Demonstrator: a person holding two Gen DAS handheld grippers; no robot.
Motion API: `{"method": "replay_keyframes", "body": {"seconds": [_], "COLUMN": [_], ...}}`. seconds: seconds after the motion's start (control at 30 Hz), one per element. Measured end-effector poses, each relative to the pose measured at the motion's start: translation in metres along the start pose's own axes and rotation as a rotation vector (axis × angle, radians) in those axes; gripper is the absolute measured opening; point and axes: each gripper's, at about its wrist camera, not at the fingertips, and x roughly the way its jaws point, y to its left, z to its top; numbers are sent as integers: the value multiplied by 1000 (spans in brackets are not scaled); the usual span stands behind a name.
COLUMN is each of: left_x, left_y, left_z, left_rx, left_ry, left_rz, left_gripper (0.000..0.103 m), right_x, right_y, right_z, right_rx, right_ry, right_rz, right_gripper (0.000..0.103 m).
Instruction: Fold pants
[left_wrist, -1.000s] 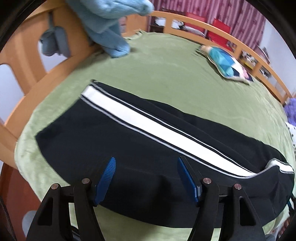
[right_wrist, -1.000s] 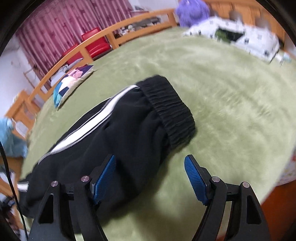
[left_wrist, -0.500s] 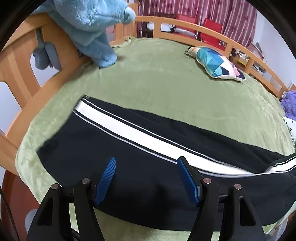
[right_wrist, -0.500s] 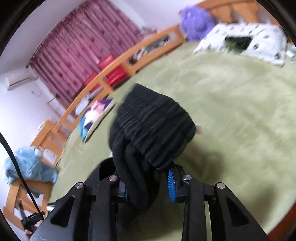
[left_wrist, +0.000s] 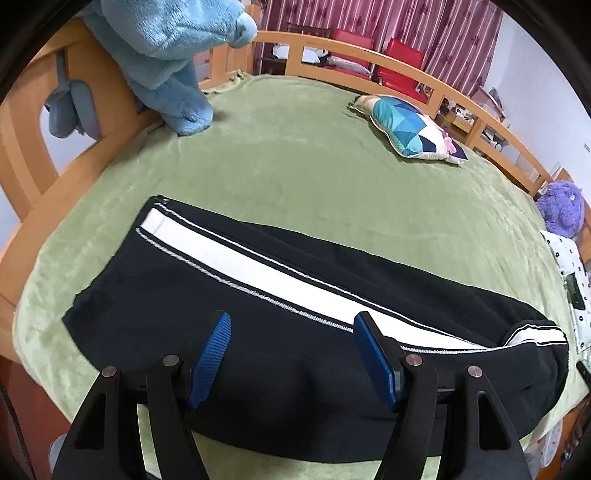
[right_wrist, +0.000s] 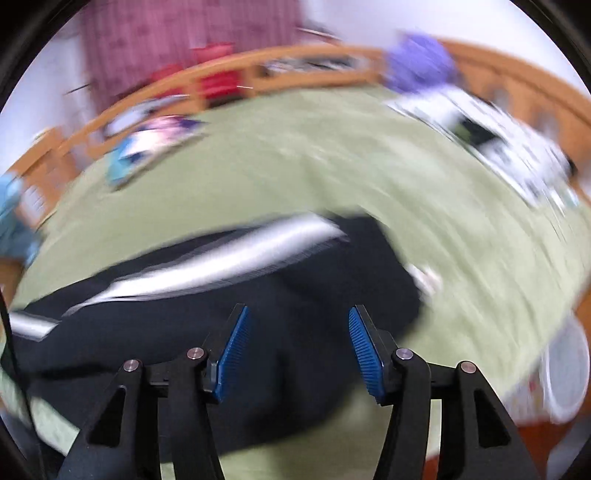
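Black pants (left_wrist: 288, 354) with a white side stripe lie along the near edge of a green bedspread (left_wrist: 295, 155). The waist end at the right is folded back over the legs. My left gripper (left_wrist: 291, 350) is open and empty above the legs. In the blurred right wrist view the pants (right_wrist: 258, 314) lie below my right gripper (right_wrist: 297, 349), which is open and empty above the folded waist end.
A blue plush toy (left_wrist: 173, 55) hangs over the wooden bed rail (left_wrist: 369, 62) at the far left. A patterned pillow (left_wrist: 410, 129) lies at the far side. A purple plush (left_wrist: 561, 210) and a spotted cloth (right_wrist: 498, 147) are at the right.
My right gripper has let go of the waistband, opened, and dropped it folded onto the pants. The right view is now in fast motion. My left gripper stays open over the legs.
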Motion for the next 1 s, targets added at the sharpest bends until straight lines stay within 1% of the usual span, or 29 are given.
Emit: {"method": "replay_keyframes", "body": {"seconds": [0.03, 0.1, 0.2, 0.23, 0.3, 0.37, 0.4, 0.43, 0.5, 0.53, 0.67, 0.77, 0.83, 0.9, 0.97, 1.0], "left_x": [2, 7, 9, 9, 9, 15, 20, 23, 31, 36, 61, 79, 88, 90, 86, 84], "left_y": [-1, -4, -6, -5, -1, 3, 3, 2, -3, -7, -34, -52, -63, -70, -69, -67], "left_z": [2, 8, 18, 21, 28, 33, 35, 36, 37, 38, 39, 36, 35, 34, 33, 34], "left_rx": [5, 35, 94, 114, 131, 135, 145, 155, 187, 206, 300, 363, 401, 429, 422, 410], "left_ry": [6, 11, 0, -11, -30, -24, -17, -13, -13, -10, 31, 70, 90, 100, 90, 92], "left_rz": [-4, -3, 39, 50, 59, 37, 24, 18, 6, -2, -50, -62, -67, -63, -68, -73], "left_gripper": [67, 67, 67, 67, 67, 68, 68, 68, 68, 68, 68, 68, 68, 68, 68, 68], "right_x": [0, 4, 31, 40, 71, 99, 113, 129, 145, 147, 133, 120, 121, 126, 124, 121], "right_y": [27, 66, 129, 148, 180, 204, 215, 225, 235, 236, 226, 218, 216, 224, 229, 229], "right_z": [9, 17, 27, 30, 39, 44, 43, 39, 29, 24, 6, -2, -4, -12, -19, -21], "right_rx": [-64, -139, -222, -241, -277, -301, -324, -370, -442, -466, -541, -565, -580, -601, -631, -661], "right_ry": [-19, -36, 2, 22, 84, 168, 215, 280, 369, 388, 425, 435, 439, 444, 437, 422], "right_rz": [40, 95, 229, 252, 291, 347, 361, 362, 340, 332, 346, 367, 364, 353, 335, 314], "right_gripper": [60, 64, 64, 64, 64, 64, 64, 64, 63, 63, 63, 63, 64, 63, 53, 32]}}
